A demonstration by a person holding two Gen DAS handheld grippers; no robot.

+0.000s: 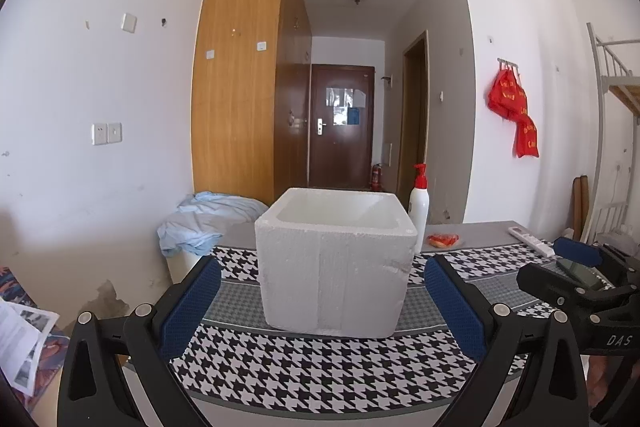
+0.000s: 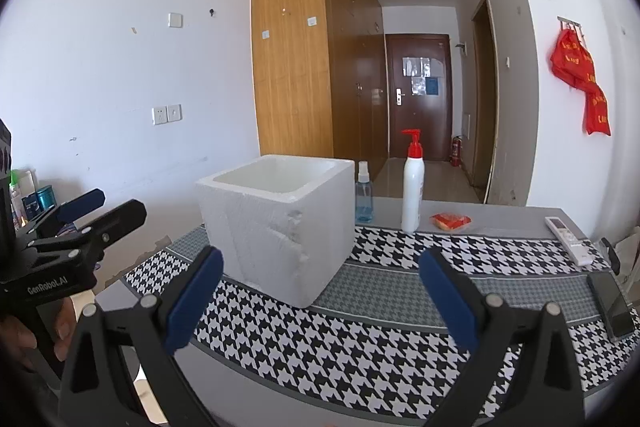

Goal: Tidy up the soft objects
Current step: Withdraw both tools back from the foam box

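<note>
Right gripper (image 2: 320, 291) fingers spread, empty; foam box (image 2: 276, 223) on houndstooth cloth (image 2: 360, 339).

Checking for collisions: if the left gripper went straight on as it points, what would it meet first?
Most likely the near wall of the white foam box, centred between the open left gripper fingers; nothing lies between them on the houndstooth cloth.

The left gripper (image 1: 322, 301) and right gripper (image 2: 320, 293) match: black angular plastic frames, silver round pivot bolts, and 2 fingers faced with textured blue pads (image 1: 192, 303). White lettering reads "GenRobot.AI" on one body, "DAS" on the other.
</note>
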